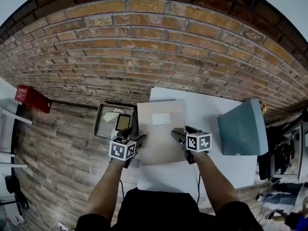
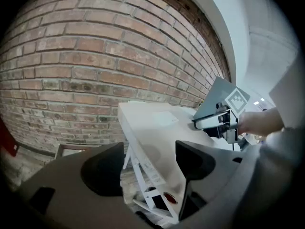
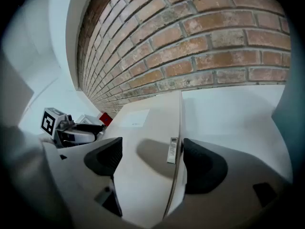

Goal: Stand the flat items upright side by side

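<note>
Label (image 1: 160, 119) on flat box (image 1: 161, 143): print was too small to read. Tray (image 1: 99, 121): contents were too small to tell. Equipment (image 1: 288, 155): cut off by right edge.

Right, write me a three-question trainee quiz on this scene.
1. True or false: the beige box lies flat on the white table.
2. What lies on the table to the box's right? A red case; B blue-grey flat item; C tray.
3. Fill in: the left tongs and right tongs are both ____, one at each side edge of the box.
Key: 1 true; 2 B; 3 open.
</note>
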The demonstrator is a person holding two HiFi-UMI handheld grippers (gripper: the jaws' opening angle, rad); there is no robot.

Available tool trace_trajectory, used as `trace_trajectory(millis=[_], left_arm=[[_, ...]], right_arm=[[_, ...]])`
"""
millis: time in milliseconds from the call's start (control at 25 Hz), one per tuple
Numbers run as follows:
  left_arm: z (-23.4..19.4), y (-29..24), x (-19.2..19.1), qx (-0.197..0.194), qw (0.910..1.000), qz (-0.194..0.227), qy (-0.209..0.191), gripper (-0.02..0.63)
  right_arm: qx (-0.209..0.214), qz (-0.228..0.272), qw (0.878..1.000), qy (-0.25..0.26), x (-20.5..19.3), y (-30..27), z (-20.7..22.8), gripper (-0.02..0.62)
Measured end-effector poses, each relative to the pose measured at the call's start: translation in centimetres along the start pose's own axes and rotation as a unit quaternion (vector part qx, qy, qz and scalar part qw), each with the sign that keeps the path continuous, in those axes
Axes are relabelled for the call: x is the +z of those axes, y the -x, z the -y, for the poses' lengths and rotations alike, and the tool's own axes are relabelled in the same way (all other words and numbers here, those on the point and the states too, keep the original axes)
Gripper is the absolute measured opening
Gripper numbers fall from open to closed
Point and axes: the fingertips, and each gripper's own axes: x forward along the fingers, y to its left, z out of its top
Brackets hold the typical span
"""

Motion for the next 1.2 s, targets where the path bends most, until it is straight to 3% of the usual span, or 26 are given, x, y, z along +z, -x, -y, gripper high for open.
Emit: trace_trajectory(millis=[160,360,480,640,760,1200], left_arm=[[0.0,-2.0,-1.0,-0.026,0.9994,-0.022,0.012,0.353],[-0.2,-2.5,-1.1,-0.043,0.9979,-0.018,0.046,0.365],[0.1,-2.7,-1.3,-0.051,0.9974,-0.022,0.047,0.364],[0.5,-2.9,-1.1,-0.053,0.9974,-0.028,0.040,0.362],[1.1,-3.1,-1.0,-0.060,0.9973,-0.032,0.030,0.308],[2.1,-3.5,-0.8,-0.053,0.9977,-0.035,0.023,0.307]], right_arm=[[0.016,-0.028,0.999,-0.016,-0.5,-1.6,0.9,0.411],[0.068,-0.051,0.993,-0.085,-1.2,-2.8,1.4,0.433],[0.080,-0.054,0.991,-0.092,-1.5,-2.9,1.3,0.437],[0.081,-0.046,0.992,-0.089,-1.4,-2.7,1.3,0.436],[0.078,-0.042,0.993,-0.080,-1.5,-2.2,1.2,0.417],[0.038,-0.018,0.997,-0.059,-2.4,-0.6,1.0,0.370]])
